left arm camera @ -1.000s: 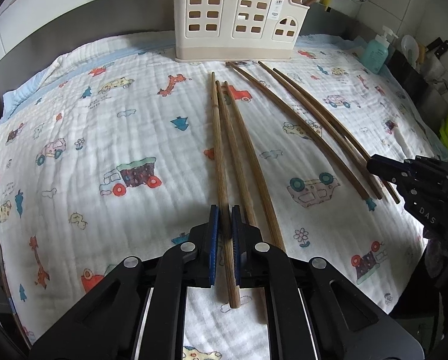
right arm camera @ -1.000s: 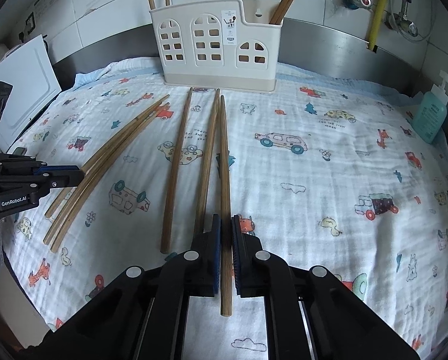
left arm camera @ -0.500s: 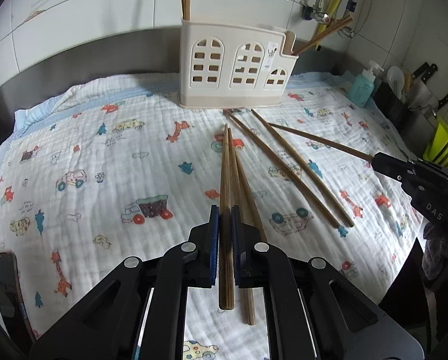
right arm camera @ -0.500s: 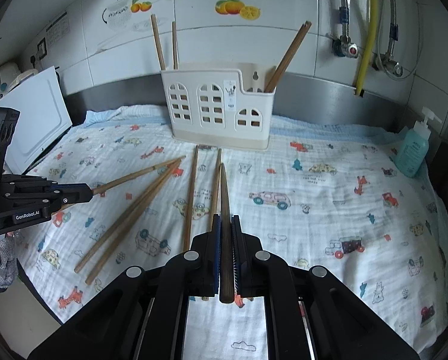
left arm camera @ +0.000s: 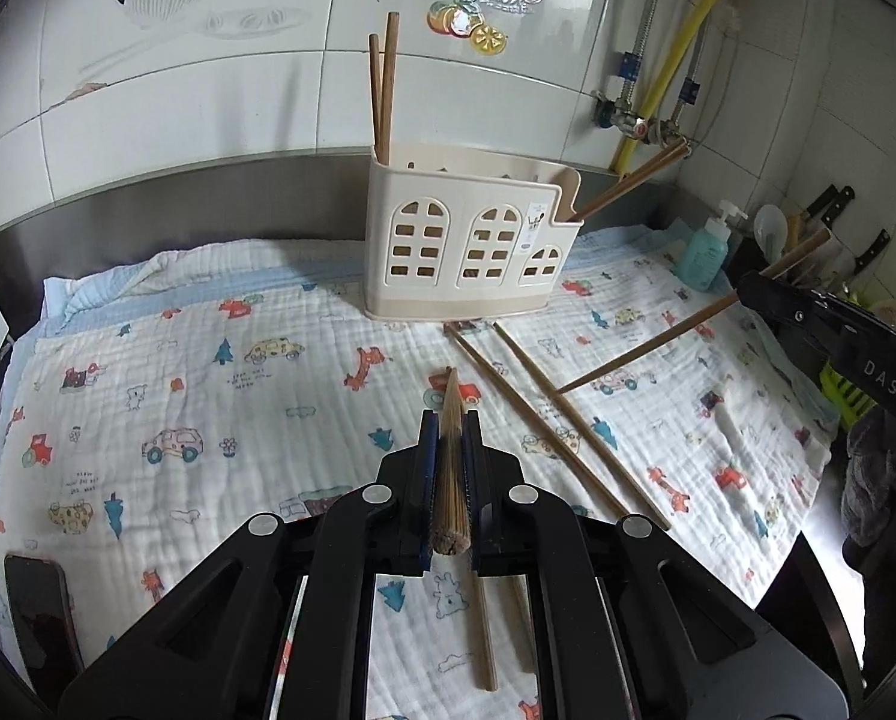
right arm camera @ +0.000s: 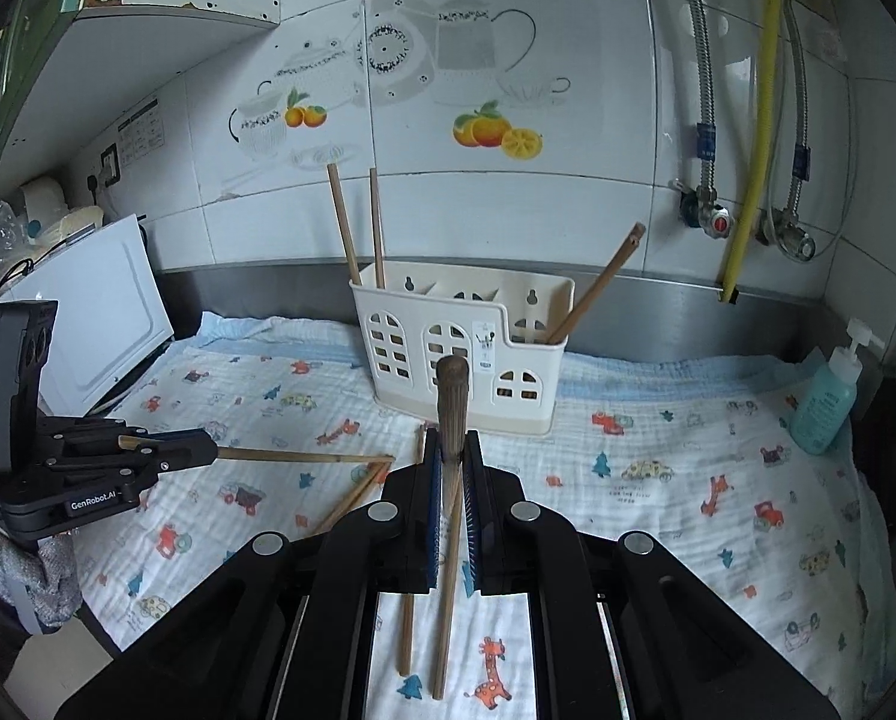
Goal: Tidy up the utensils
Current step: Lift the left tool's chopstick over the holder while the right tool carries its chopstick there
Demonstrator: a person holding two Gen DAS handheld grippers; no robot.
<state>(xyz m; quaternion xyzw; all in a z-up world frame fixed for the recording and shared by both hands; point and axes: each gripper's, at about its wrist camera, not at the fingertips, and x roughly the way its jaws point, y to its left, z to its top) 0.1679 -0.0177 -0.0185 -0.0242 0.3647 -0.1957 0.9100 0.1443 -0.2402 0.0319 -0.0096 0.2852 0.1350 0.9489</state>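
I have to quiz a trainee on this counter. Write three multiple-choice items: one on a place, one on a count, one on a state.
1. Seen from the left wrist, where does the bottle stand?
A in the holder
B right of it
C left of it

2. How many chopsticks stand upright at the holder's left end?
A none
B five
C two

3. The left gripper is:
A shut on a chopstick
B open and empty
C shut on the bottle

Key:
1 B: it stands beyond the holder's right end.
2 C: two rise side by side there.
3 A: the pads clamp the chopstick between them.
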